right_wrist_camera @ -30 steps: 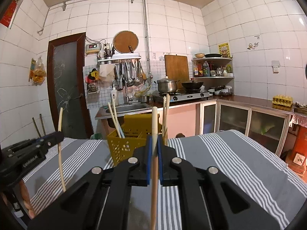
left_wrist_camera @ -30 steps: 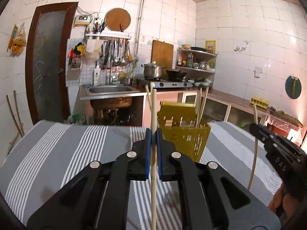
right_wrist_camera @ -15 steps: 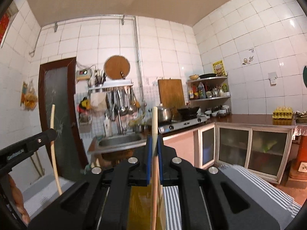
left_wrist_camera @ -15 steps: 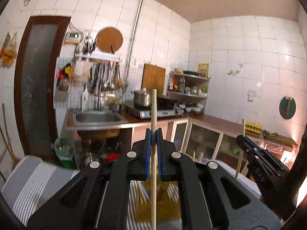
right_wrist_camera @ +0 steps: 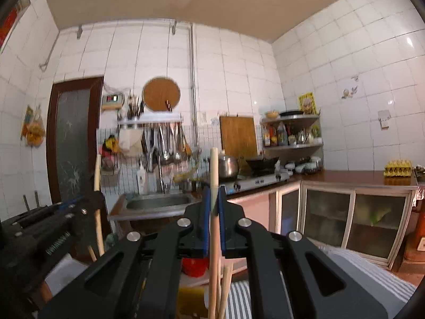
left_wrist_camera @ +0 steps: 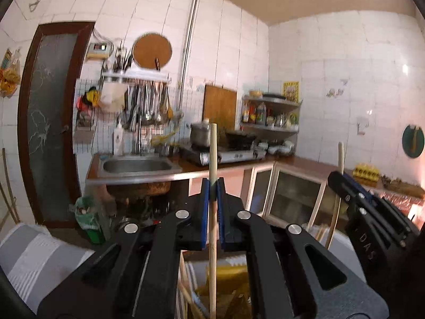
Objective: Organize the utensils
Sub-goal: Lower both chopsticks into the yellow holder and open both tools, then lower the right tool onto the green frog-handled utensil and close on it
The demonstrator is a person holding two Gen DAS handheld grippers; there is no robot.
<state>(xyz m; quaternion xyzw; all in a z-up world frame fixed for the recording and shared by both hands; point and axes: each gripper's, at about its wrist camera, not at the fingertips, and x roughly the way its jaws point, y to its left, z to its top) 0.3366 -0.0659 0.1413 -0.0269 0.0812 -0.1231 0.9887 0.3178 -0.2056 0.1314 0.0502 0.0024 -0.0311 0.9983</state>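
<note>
Both grippers rose, chopsticks (left_wrist_camera: pixel 212 159) pinched, above yellow basket (left_wrist_camera: pixel 225 279) rim.

The yellow basket (left_wrist_camera: pixel 225 287) shows only in slivers below the left gripper (left_wrist_camera: pixel 213 194), its rim and compartments hidden by the black fingers; whether the chopstick (left_wrist_camera: pixel 212 239) reaches inside cannot be told. In the right wrist view the basket (right_wrist_camera: pixel 191 303) is cut off by the bottom edge. The bottles on the far shelf (right_wrist_camera: pixel 292 143) are too small and blurred to identify
</note>
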